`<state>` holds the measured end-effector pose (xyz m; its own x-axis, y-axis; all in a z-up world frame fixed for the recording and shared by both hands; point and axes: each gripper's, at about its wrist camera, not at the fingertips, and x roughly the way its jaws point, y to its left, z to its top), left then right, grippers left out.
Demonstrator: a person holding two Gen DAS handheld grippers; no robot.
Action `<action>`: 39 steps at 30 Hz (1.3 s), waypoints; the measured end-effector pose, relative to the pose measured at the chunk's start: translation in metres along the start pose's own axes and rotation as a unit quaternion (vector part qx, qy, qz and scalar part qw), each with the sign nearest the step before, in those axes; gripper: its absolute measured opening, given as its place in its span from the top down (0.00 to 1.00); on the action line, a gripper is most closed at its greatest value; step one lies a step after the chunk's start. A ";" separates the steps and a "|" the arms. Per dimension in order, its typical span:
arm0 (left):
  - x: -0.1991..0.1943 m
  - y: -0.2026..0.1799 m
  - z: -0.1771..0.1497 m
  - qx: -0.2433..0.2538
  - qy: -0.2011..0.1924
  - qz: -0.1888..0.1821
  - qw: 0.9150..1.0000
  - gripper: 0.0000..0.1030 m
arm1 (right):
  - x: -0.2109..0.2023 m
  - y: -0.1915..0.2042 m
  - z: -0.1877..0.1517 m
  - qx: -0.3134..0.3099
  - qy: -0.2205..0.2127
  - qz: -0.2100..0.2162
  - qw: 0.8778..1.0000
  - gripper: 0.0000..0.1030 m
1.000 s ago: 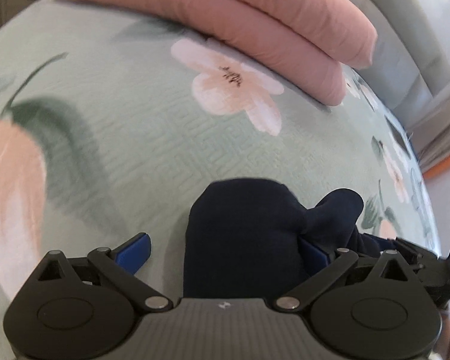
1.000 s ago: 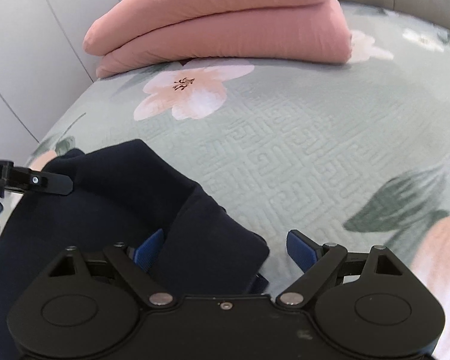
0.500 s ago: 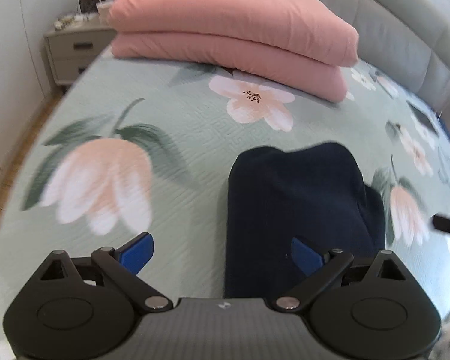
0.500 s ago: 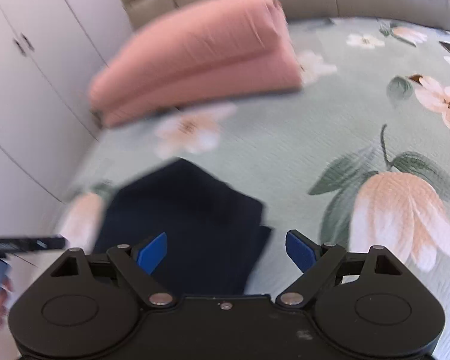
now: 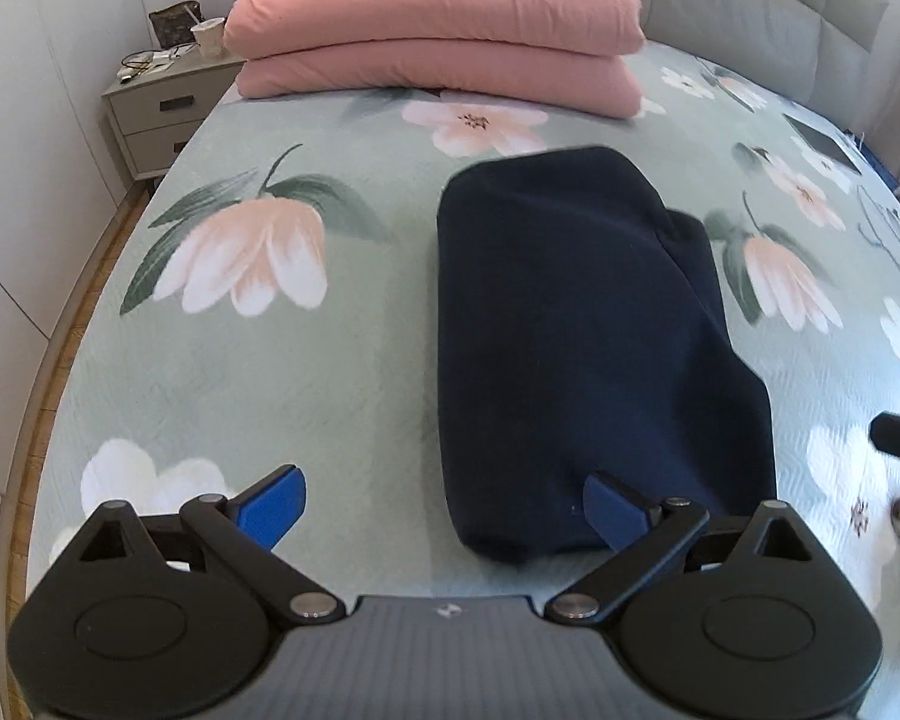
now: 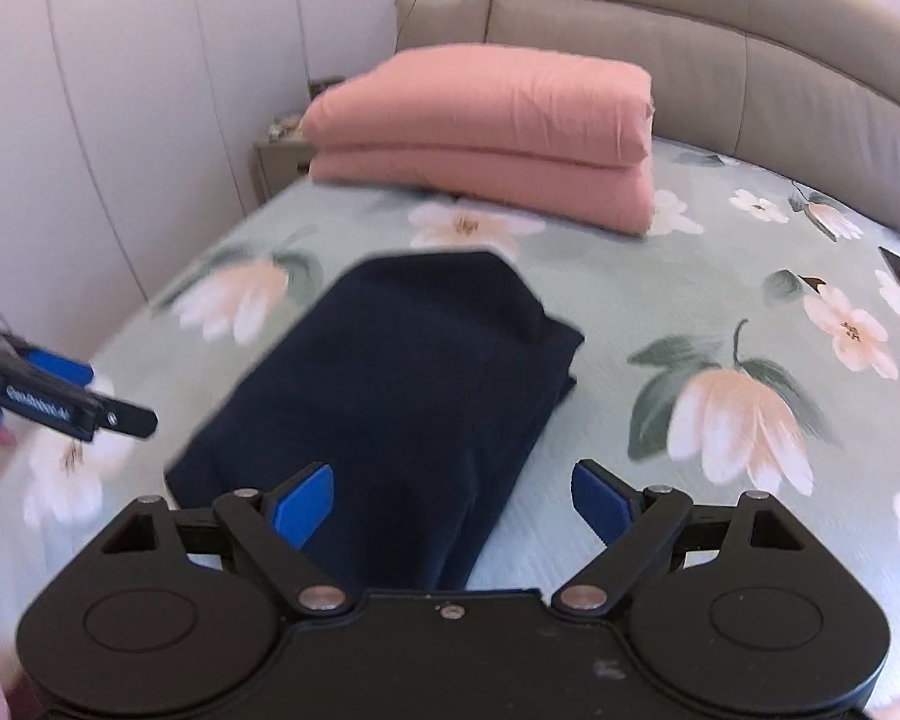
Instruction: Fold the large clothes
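Both the left gripper and right gripper gape, holding nothing; the folded navy garment lies just ahead of their jaws.

No word, number or brand can be read anywhere. The left gripper, seen from the right wrist view, carries a strip of white lettering on its black side, too blurred to make out. A small pale emblem sits on that gripper's grey body in its own view, not legible.
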<state>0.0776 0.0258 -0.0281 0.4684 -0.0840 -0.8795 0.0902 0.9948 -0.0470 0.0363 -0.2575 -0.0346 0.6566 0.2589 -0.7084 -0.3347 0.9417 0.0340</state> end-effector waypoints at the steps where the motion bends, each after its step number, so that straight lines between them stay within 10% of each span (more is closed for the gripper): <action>1: -0.001 -0.003 -0.004 0.004 -0.003 0.008 1.000 0.02 | 0.002 0.003 -0.005 0.003 0.006 0.008 1.000 0.01; 9: 0.008 -0.017 -0.034 0.019 0.017 0.026 0.999 0.02 | 0.046 0.027 -0.043 -0.020 0.107 0.027 0.994 0.01; 39: 0.023 -0.026 -0.057 0.039 0.030 0.032 0.998 0.03 | 0.061 0.048 -0.055 -0.059 0.156 0.053 0.985 0.01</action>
<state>0.0357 0.0008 -0.0740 0.4229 -0.0141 -0.9061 0.1312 0.9903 0.0459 0.0231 -0.2082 -0.1153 0.3797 0.2590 -0.8881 -0.4784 0.8767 0.0512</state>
